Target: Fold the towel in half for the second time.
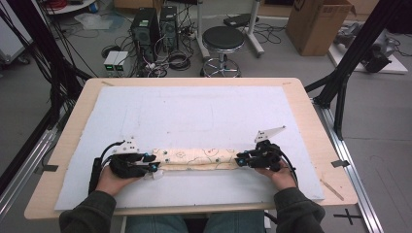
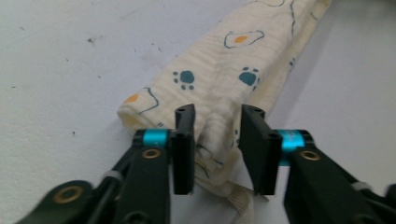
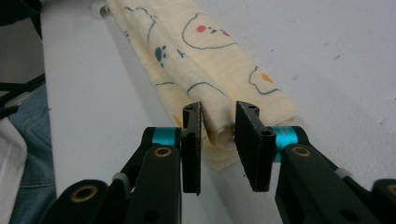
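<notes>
Both forearms enter from the lower frame edge. Left gripper [image 1: 151, 162] and right gripper [image 1: 241, 159] lie level, jaws released astride the ends of the folded cloth [image 1: 197, 158], lower centre on the white mat [image 1: 194, 111]. Beyond: stool [image 1: 223, 48].

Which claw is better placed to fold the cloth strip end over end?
Left claw, marginally: the folded cloth end sits centred between its parted jaws. The right claw straddles only one fold.
</notes>
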A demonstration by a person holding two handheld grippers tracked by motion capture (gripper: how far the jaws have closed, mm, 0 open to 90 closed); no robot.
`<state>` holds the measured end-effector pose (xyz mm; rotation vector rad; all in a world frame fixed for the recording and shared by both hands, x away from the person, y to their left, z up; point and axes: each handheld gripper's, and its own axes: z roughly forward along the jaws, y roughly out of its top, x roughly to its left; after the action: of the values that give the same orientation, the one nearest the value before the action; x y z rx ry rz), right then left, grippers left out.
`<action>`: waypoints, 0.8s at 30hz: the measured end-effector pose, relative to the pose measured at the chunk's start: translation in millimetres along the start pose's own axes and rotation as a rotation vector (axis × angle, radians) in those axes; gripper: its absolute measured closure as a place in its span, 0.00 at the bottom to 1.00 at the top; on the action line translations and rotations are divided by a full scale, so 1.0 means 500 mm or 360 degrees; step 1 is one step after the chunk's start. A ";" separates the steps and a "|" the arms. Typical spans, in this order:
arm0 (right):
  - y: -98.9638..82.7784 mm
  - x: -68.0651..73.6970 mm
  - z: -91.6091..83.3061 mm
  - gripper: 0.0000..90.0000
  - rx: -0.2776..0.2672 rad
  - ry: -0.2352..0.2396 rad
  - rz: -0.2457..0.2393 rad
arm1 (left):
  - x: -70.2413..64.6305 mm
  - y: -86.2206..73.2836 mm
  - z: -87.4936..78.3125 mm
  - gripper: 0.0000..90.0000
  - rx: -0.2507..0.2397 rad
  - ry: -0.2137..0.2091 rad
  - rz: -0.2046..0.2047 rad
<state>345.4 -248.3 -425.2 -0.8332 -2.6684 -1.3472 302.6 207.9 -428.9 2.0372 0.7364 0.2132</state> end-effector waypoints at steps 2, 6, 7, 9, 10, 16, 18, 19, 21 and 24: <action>0.002 0.005 -0.010 0.68 -0.0041 0.0005 0.0007 | -0.003 0.004 -0.008 0.60 -0.0036 -0.0003 -0.0008; 0.012 0.021 -0.026 0.66 -0.0109 0.0042 -0.0032 | -0.004 0.014 -0.027 0.55 -0.0098 -0.0003 -0.0001; 0.016 0.024 -0.028 0.67 -0.0114 0.0052 -0.0037 | -0.003 0.016 -0.029 0.54 -0.0112 -0.0002 -0.0006; 0.025 0.030 -0.028 0.68 -0.0116 0.0045 -0.0059 | -0.001 0.022 -0.033 0.54 -0.0130 -0.0006 -0.0010; 0.030 0.031 -0.026 0.69 -0.0117 0.0041 -0.0067 | -0.001 0.026 -0.033 0.54 -0.0148 -0.0022 -0.0025; 0.068 0.036 0.001 0.82 -0.0061 0.0029 -0.0107 | -0.009 0.063 -0.001 0.77 -0.0102 -0.0013 0.0010; 0.086 0.035 0.021 0.88 -0.0032 0.0063 -0.0113 | -0.010 0.076 0.022 0.88 -0.0060 -0.0007 0.0020; 0.092 0.034 0.029 0.89 -0.0030 0.0065 -0.0126 | -0.011 0.081 0.033 0.90 -0.0040 -0.0003 0.0017; 0.107 0.035 0.052 0.90 0.0018 0.0094 -0.0125 | -0.012 0.087 0.056 0.92 0.0004 -0.0002 0.0021; 0.121 0.038 0.085 0.90 0.0081 0.0102 -0.0148 | -0.017 0.091 0.086 0.94 0.0065 -0.0024 0.0046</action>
<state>367.0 -178.5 -402.1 -0.6571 -2.7102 -1.2947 332.9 154.5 -413.9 2.0869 0.7081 0.2008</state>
